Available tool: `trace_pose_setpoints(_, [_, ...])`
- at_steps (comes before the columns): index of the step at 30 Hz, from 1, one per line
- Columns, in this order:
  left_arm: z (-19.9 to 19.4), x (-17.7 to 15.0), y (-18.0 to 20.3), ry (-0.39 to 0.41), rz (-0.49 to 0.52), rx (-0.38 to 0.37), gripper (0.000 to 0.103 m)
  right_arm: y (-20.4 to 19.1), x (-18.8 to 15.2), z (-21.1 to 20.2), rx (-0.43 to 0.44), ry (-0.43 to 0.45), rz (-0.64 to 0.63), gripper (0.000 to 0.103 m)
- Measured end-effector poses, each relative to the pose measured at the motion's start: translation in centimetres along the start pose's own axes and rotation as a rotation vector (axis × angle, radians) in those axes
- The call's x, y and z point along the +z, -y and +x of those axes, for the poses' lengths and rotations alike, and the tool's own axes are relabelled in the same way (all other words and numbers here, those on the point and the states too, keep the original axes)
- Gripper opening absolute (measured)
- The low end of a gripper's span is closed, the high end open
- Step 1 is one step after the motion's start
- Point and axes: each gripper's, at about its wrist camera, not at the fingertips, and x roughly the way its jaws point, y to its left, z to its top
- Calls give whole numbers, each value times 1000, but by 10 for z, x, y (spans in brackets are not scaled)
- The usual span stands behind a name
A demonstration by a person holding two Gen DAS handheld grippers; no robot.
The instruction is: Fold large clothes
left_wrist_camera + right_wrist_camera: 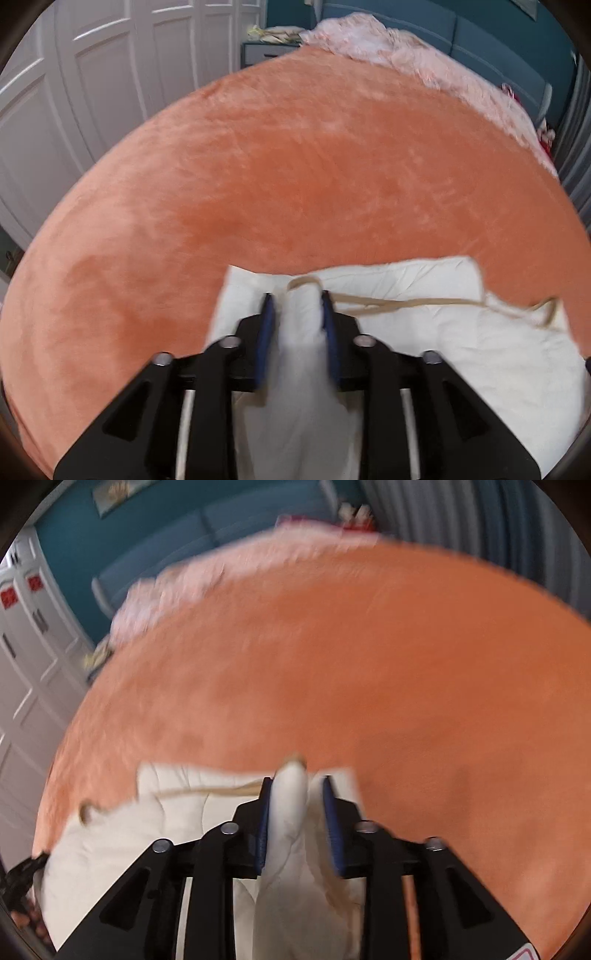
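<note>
White garment [443,332] pinched inside both claws

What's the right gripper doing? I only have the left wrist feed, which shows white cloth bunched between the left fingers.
Observer: The right gripper is shut on the white garment too, with a fold of it bunched between its fingers.
Operator: Which edge has it got?
Observer: The garment's right end; the cloth spreads to the left of that gripper, and bare orange blanket lies to its right.
Operator: Anything in the room I'm missing?
Observer: A framed picture hangs on the teal wall, and the white doors at the left carry red square stickers. That view is motion-blurred, so finer detail is unclear.
</note>
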Motion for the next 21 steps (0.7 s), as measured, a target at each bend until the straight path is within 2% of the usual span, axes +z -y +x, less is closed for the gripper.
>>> trace_pose_setpoints(2, [-27, 6, 2, 46, 4, 11, 32, -11, 9, -32, -12, 88, -26, 30])
trace_pose_setpoints(4, [-52, 14, 17, 89, 30, -24, 32, -35, 14, -48, 37, 116, -84, 30])
trace_pose_setpoints(6, [-66, 17, 48, 85, 79, -110, 32, -68, 12, -50, 93, 84, -163, 30])
trace_pose_setpoints(8, [-65, 13, 79, 50, 125, -186, 32, -108, -1, -38, 178, 10, -251, 29])
trace_pose_setpoints(9, [-61, 8, 94, 28, 148, -212, 33, -122, -8, -31, 193, -19, -281, 25])
trace_pose_setpoints(10, [-51, -1, 115, -2, 184, -216, 33, -136, -16, -22, 198, -47, -320, 23])
trace_pose_setpoints(12, [-36, -11, 134, -37, 212, -206, 32, -154, -32, -7, 193, -88, -375, 23])
trace_pose_setpoints(15, [-10, -28, 148, -94, 213, -201, 32, -159, -45, 17, 179, -153, -387, 22])
trace_pose_setpoints(21, [18, -45, 146, -97, 203, -180, 32, -138, -56, 50, 185, -216, -312, 19])
